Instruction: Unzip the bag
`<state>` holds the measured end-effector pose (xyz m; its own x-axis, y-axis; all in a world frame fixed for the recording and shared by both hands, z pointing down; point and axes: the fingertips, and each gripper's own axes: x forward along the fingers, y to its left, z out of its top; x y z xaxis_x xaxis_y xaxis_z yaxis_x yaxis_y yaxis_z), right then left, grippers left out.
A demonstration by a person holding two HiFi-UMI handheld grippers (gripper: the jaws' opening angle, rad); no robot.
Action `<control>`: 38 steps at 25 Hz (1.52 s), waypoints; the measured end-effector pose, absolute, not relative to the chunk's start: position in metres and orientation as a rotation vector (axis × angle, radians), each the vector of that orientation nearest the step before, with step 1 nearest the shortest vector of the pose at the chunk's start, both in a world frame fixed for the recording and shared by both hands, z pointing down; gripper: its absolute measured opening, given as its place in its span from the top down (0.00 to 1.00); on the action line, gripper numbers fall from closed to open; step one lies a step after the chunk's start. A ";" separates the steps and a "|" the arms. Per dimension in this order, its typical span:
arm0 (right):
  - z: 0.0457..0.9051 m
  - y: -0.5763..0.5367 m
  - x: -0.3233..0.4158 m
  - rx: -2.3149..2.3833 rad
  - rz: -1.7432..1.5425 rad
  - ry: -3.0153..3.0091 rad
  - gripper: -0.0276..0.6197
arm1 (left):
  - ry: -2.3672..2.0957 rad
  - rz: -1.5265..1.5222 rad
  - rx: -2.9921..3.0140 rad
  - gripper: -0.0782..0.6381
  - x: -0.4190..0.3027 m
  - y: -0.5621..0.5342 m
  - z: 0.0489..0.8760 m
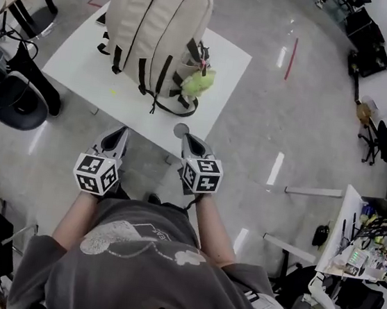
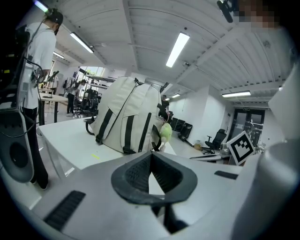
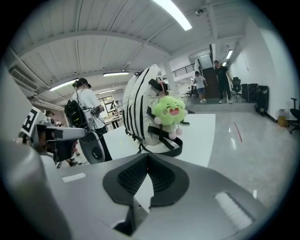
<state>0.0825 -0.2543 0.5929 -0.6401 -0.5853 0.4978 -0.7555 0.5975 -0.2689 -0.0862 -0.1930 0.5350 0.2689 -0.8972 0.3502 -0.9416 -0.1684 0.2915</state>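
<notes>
Grey pads are meeting tip to tip on left gripper [image 1: 117, 134] and right gripper [image 1: 192, 140], nothing between them.
Both are hovering side by side off the near edge of the white table [image 1: 79, 63]; beige bag [image 1: 156, 27] is standing upright on it, green plush charm [image 1: 197, 82] hanging at its side.

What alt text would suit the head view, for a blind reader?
A cream backpack with black straps stands on a white table, a green plush toy hanging at its side. Below, a person holds the left gripper and right gripper near the table's edge.
</notes>
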 end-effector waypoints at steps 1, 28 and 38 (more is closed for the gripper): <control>0.593 -0.249 0.086 1.056 0.655 -2.479 0.96 | -1.677 0.129 2.088 0.88 -0.082 -0.187 0.533; 0.544 -0.104 0.068 0.951 0.537 -2.621 0.96 | -1.833 -0.029 1.897 0.88 -0.086 0.017 0.511; 0.504 -0.001 0.080 0.977 0.455 -2.702 0.96 | -1.865 -0.063 1.940 0.88 -0.078 0.111 0.492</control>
